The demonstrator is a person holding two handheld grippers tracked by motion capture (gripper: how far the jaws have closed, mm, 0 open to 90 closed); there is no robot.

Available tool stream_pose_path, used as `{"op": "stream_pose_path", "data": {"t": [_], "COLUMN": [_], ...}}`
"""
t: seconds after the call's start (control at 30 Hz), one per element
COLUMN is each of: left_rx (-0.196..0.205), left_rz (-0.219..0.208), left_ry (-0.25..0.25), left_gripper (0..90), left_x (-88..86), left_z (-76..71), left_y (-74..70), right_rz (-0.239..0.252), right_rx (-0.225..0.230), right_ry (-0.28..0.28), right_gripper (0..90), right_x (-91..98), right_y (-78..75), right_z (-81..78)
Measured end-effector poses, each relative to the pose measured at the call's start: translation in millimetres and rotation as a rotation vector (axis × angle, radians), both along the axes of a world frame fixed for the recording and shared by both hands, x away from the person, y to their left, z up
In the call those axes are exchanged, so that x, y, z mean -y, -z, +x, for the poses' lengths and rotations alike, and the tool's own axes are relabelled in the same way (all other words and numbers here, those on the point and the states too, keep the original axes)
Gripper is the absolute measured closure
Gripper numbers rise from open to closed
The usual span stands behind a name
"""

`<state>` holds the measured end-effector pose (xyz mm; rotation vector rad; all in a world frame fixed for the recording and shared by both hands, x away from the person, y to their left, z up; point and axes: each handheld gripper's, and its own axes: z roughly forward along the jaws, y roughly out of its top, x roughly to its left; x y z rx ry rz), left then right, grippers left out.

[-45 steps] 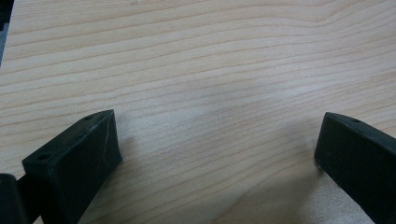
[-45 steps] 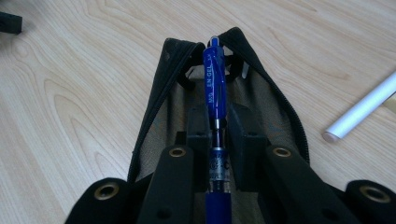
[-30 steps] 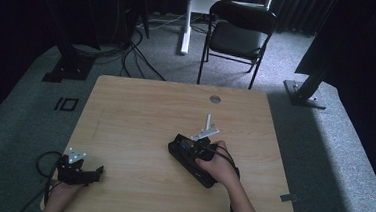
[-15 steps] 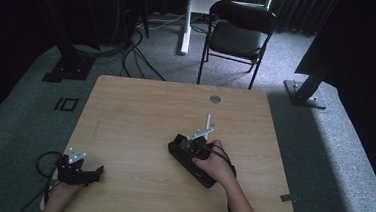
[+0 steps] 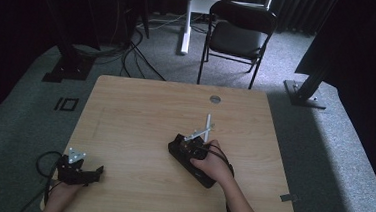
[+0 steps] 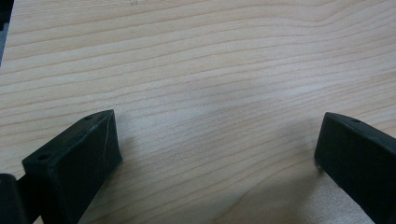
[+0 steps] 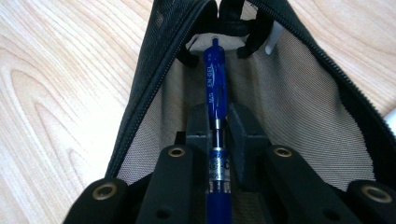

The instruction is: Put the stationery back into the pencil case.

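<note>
An open black pencil case (image 5: 206, 178) lies on the wooden table (image 5: 140, 117), right of centre. My right gripper (image 5: 189, 147) is over it, held by a hand (image 5: 214, 165), with its grey plate (image 5: 201, 132) sticking up. In the right gripper view the right gripper (image 7: 217, 122) is shut on a blue gel pen (image 7: 215, 88). The pen points into the case's beige mesh lining (image 7: 289, 93), between the zipper edges (image 7: 154, 70). My left gripper (image 5: 96, 172) rests at the table's near left corner. It is open over bare wood (image 6: 217, 149), with nothing between its fingers.
A small white object (image 7: 273, 39) shows at the far end of the case. A round grommet (image 5: 215, 99) sits near the table's far edge. A black folding chair (image 5: 238, 37) and floor cables (image 5: 129, 57) lie beyond the table.
The right hand has shifted slightly left over the case, still with the pen in the gripper. The left gripper has not moved.
</note>
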<state>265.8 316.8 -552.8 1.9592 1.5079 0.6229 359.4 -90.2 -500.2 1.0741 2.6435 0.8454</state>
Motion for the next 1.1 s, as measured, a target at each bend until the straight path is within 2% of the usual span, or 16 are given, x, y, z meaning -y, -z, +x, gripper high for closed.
{"op": "stream_pose_path", "data": {"t": [0.27,0.7,0.93,1.1], "left_rx": [0.0,0.0,0.0,0.0], "left_rz": [0.0,0.0,0.0,0.0], "left_ry": [0.0,0.0,0.0,0.0], "left_gripper": [0.3,0.3,0.3,0.4], "left_x": [0.0,0.0,0.0,0.0], "left_z": [0.0,0.0,0.0,0.0], "left_y": [0.0,0.0,0.0,0.0], "right_rz": [0.016,0.058,0.104,0.149], "right_rx": [0.007,0.057,0.092,0.107], "right_ry": [0.003,0.008,0.003,0.019], "right_gripper": [75.9,74.4,73.9,73.8], "right_x": [4.5,16.7,27.2,34.1], "right_y": [-5.6,-23.7,-40.3,-47.7], "right_z": [-0.7,-5.7,-10.1,-10.0]}}
